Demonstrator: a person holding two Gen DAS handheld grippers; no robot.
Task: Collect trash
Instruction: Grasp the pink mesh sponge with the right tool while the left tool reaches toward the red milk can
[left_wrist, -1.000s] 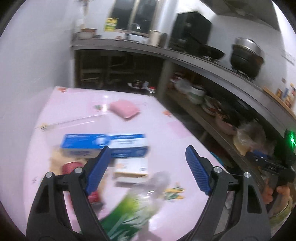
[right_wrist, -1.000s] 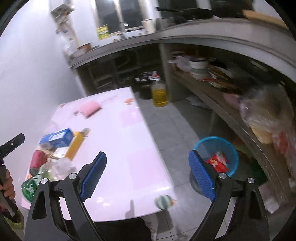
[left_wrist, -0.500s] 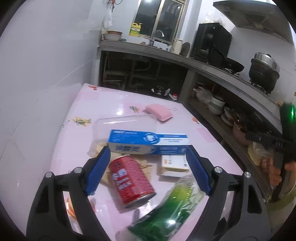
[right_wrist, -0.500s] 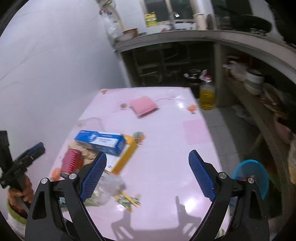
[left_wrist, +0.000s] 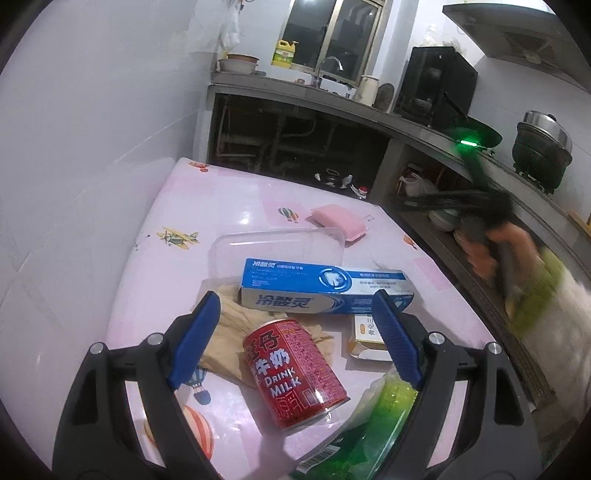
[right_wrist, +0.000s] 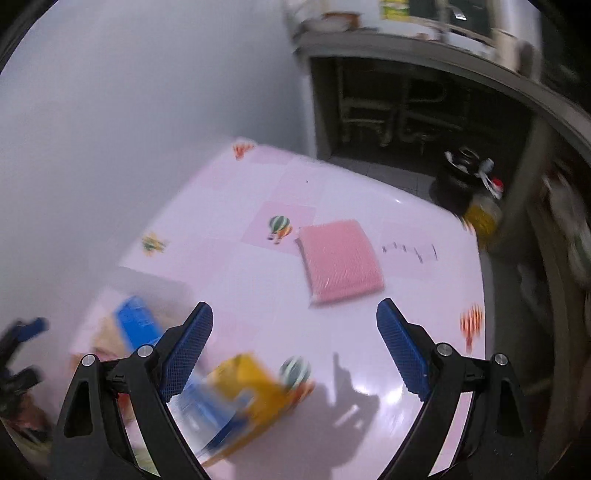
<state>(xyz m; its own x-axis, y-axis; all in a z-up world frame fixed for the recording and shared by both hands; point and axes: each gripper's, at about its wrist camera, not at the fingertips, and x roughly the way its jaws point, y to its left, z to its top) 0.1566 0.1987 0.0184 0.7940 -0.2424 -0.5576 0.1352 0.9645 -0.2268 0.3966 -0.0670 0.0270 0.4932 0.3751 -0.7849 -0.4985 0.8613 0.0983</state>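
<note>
Left wrist view puts your left gripper (left_wrist: 293, 338) low over the pink balloon-print bench (left_wrist: 229, 206), its jaws spread wide with nothing gripped. Between the blue pads, at 6 o'clock from the middle of the picture, lies the red milk can (left_wrist: 295, 373) on its side, touching neither pad. Under its far end sits a crumpled brown paper bag (left_wrist: 231, 332). Just beyond the can, toward 12 o'clock, the blue and white toothpaste box (left_wrist: 325, 286) lies across the bench, and behind that rests a clear plastic lid (left_wrist: 273, 247). A small white and orange carton (left_wrist: 369, 338) sits at 3 o'clock from the can, partly behind the right pad. At 5 o'clock a green plastic bottle (left_wrist: 373, 428) reaches to the lower edge. The pink sponge pad (left_wrist: 340, 221) lies well apart, at 12 o'clock on the far side of the bench. At 3 o'clock your other hand (left_wrist: 491, 251) shows blurred, holding the second tool.

Right wrist view is smeared by motion. Your right gripper (right_wrist: 295, 350) also stands wide apart over the bench (right_wrist: 258, 184), holding nothing. The sponge pad (right_wrist: 340, 262) lies at 12 o'clock beyond the jaws. A yellow carton (right_wrist: 251, 395) and the toothpaste box (right_wrist: 138, 325) blur around the left pad at 7 to 9 o'clock.
</note>
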